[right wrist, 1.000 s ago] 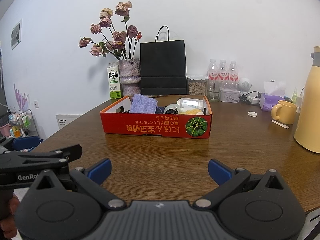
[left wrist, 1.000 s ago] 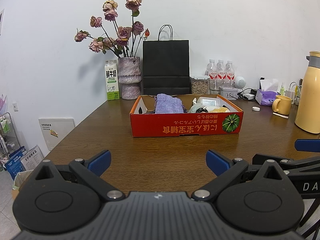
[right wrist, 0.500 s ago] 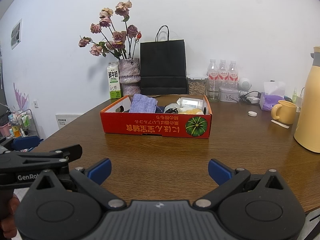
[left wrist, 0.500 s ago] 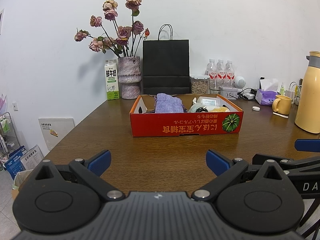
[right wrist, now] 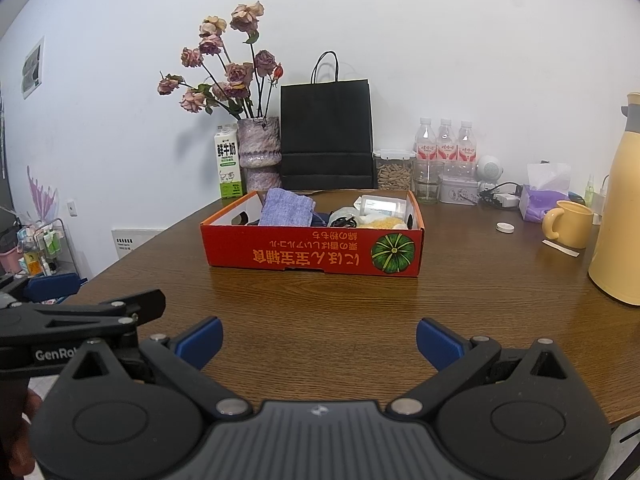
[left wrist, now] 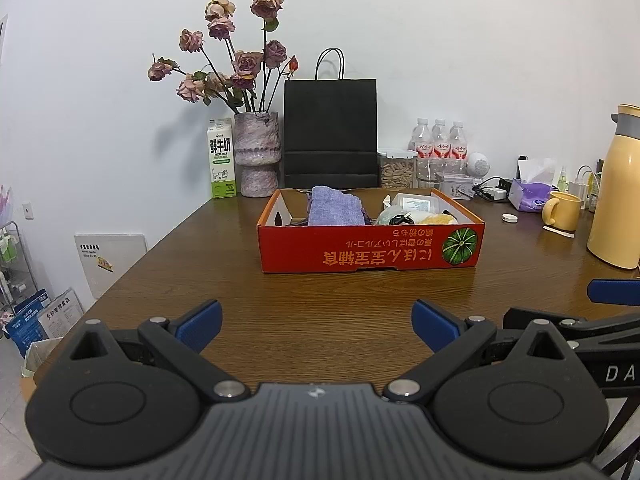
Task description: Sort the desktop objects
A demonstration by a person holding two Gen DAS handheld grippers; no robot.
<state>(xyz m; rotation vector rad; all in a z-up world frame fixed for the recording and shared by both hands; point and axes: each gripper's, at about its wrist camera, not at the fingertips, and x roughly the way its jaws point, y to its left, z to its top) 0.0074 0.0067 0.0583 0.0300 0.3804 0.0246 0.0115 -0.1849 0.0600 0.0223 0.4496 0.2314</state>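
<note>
A red cardboard box (left wrist: 370, 250) (right wrist: 314, 254) with a pumpkin picture stands in the middle of the brown wooden table (left wrist: 320, 304). It holds a folded purple cloth (left wrist: 335, 212) (right wrist: 286, 213), a white packet (right wrist: 380, 206), a yellow item (right wrist: 380, 222) and a black cable (right wrist: 344, 222). My left gripper (left wrist: 316, 326) is open and empty, well short of the box. My right gripper (right wrist: 318, 338) is open and empty, also short of the box. Each gripper shows at the edge of the other's view.
At the back stand a milk carton (left wrist: 221, 164), a vase of dried roses (left wrist: 256, 152), a black paper bag (left wrist: 330, 132), water bottles (left wrist: 440, 148) and a jar (left wrist: 396, 168). At the right are a tissue pack (left wrist: 534, 194), a yellow mug (left wrist: 562, 210), a white cap (left wrist: 510, 218) and a yellow thermos (left wrist: 618, 192).
</note>
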